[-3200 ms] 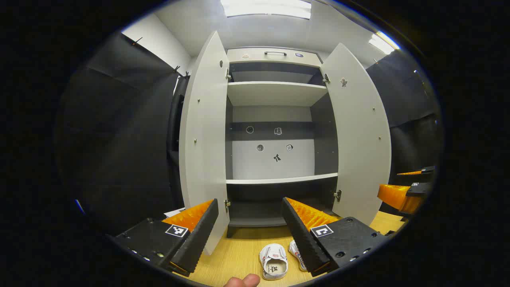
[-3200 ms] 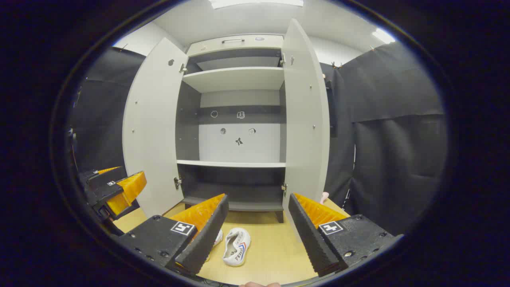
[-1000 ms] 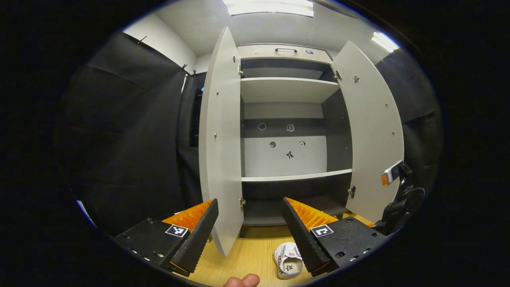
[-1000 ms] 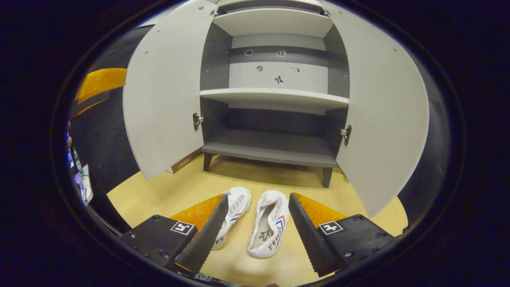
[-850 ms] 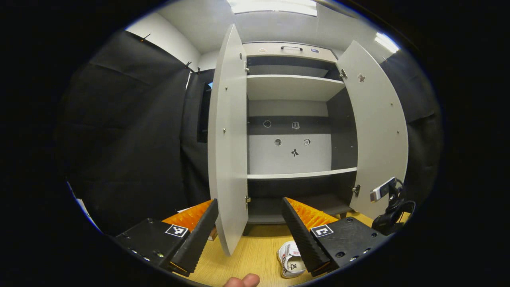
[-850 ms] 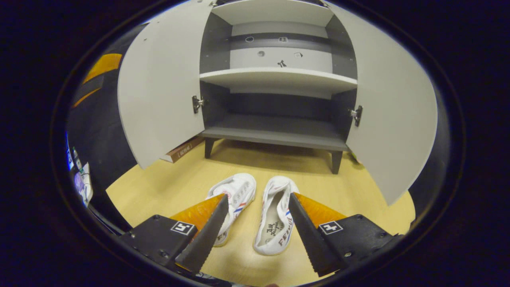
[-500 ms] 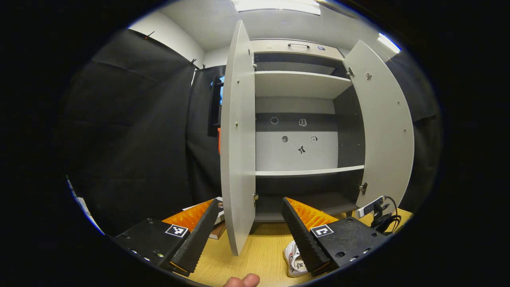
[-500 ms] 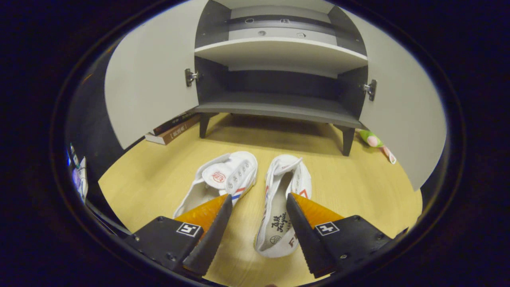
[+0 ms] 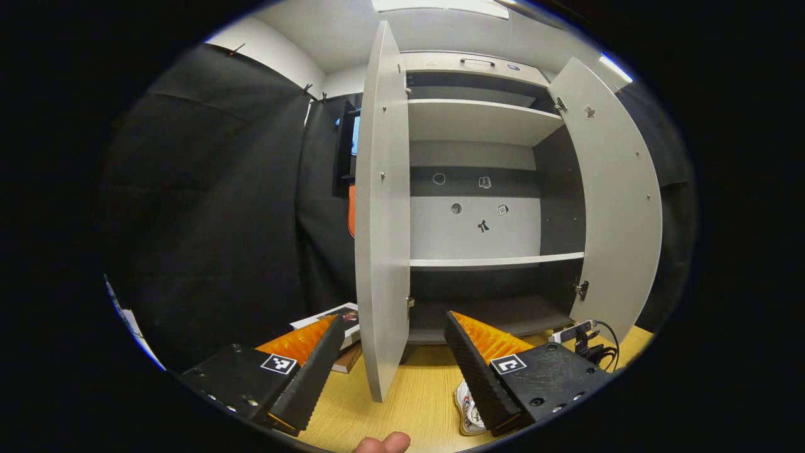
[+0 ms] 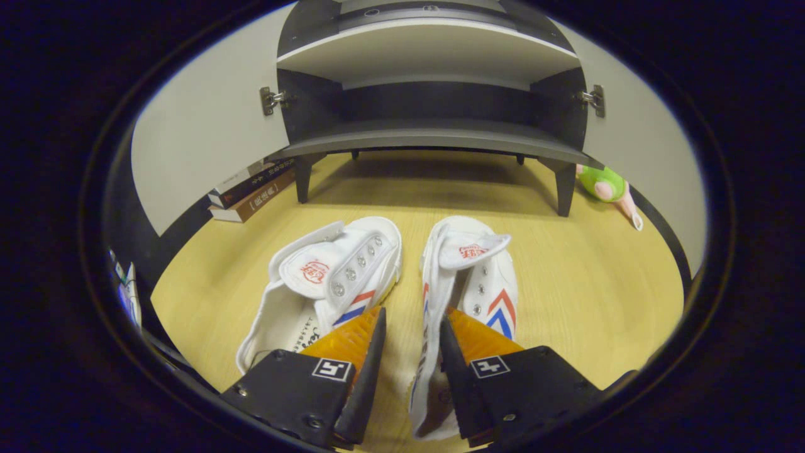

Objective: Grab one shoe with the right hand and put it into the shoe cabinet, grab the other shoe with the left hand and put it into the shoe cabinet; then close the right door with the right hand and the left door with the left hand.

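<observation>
The cabinet (image 9: 478, 189) stands with both doors open above the floor (image 10: 585, 277), where two shoes (image 10: 333, 277) lie side by side. The right hand-held gripper (image 10: 409, 340) narrows around the right shoe's (image 10: 468, 264) inner wall; the left hand-held gripper (image 9: 393, 352) hangs wide, holding nothing.

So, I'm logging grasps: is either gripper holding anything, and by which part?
The left gripper is open and empty. The right gripper straddles the right shoe's left side wall, jaws narrowed; whether both fingers press it cannot be told.
</observation>
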`<control>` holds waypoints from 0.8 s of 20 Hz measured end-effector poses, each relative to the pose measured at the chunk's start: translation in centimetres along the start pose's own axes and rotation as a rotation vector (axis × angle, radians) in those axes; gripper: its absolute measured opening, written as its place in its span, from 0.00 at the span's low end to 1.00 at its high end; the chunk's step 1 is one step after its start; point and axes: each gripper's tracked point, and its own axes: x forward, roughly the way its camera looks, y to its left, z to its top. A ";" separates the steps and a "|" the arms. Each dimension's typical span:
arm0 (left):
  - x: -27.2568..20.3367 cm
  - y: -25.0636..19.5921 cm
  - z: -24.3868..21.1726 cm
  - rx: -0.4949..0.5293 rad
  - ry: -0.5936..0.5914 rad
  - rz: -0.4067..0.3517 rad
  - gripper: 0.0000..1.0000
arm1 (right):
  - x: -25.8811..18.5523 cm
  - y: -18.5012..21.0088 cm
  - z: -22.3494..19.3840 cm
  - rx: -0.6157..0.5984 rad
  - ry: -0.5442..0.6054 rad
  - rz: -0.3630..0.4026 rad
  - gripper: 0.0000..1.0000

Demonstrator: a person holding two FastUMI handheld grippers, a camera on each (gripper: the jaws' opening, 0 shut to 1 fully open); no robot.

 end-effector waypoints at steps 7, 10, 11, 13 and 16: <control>0.6 -0.6 -1.2 -0.016 0.035 -0.014 0.96 | 1.1 -1.2 0.4 -0.103 -0.040 -0.078 0.22; 0.5 -0.8 -1.2 -0.011 0.028 -0.017 0.96 | 0.8 -1.6 0.7 -0.085 -0.064 -0.057 0.07; 0.4 -0.9 -1.2 -0.010 0.025 -0.020 0.96 | 0.8 -1.5 0.8 -0.082 -0.077 -0.056 0.04; 0.2 -1.2 -1.5 -0.002 0.032 -0.028 0.96 | 0.1 -2.1 1.8 -0.123 -0.125 -0.083 0.04; 0.2 -1.8 -1.6 0.008 0.036 -0.037 0.96 | -1.8 -2.4 3.3 -0.133 -0.179 -0.081 0.04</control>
